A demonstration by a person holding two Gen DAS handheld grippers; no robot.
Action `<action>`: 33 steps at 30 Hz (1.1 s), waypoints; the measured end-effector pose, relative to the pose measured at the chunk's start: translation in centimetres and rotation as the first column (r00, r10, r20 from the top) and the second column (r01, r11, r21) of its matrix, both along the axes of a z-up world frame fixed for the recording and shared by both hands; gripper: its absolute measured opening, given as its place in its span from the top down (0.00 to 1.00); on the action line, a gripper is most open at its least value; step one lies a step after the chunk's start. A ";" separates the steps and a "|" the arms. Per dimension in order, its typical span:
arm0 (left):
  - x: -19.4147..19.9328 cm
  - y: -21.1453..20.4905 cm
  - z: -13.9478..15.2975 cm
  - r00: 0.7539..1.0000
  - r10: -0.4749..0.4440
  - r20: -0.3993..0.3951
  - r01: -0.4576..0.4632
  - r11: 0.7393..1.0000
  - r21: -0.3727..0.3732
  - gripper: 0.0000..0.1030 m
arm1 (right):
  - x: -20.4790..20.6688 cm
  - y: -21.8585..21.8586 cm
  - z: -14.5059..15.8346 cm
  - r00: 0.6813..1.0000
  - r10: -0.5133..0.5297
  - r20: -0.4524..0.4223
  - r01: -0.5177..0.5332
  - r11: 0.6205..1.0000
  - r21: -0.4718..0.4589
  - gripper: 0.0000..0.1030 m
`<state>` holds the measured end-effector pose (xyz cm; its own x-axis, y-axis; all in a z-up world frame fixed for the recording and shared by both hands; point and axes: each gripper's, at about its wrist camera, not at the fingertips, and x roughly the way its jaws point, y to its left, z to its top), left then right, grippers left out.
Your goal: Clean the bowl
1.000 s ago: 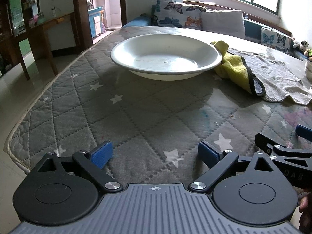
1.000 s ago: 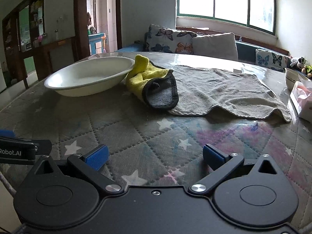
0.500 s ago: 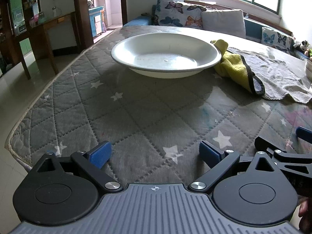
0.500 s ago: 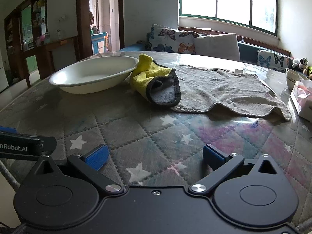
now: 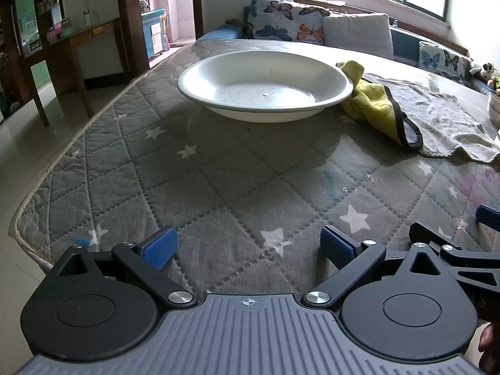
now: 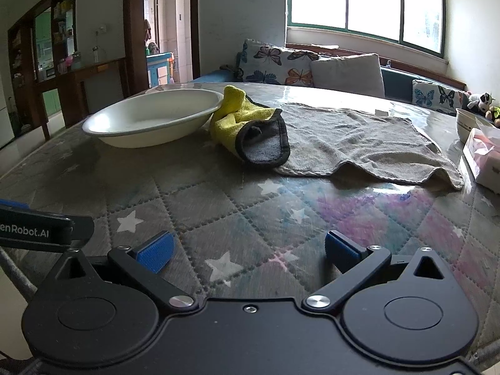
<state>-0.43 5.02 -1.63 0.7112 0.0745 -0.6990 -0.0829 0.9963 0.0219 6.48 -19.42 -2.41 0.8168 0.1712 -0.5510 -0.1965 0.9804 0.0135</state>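
Home living rm: butterfly cushions (image 6: 275, 65) on window bench, quilted table cover (image 5: 193, 187), wood cabinet (image 6: 43, 62).

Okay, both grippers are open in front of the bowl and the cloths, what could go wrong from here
The white bowl sits loose on the glossy table cover, so wiping it unheld could slide it. The yellow cloth leans on its rim and overlaps the grey towel; the right gripper might drag both. The left gripper holds nothing.

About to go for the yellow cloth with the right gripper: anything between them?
Nothing visible. Only bare quilted table cover lies between the open right gripper and the yellow cloth, which rests against the white bowl and the grey towel.
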 end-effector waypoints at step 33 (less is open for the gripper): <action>-0.6 0.1 0.0 1.000 -0.005 -0.002 0.005 1.000 -0.003 0.02 | -0.9 0.0 -0.1 1.000 -0.001 0.003 0.001 1.000 0.002 0.00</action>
<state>-1.01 5.14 -1.66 0.7103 0.0692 -0.7005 -0.0781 0.9968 0.0193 5.62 -19.45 -2.52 0.8186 0.1714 -0.5482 -0.1955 0.9806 0.0147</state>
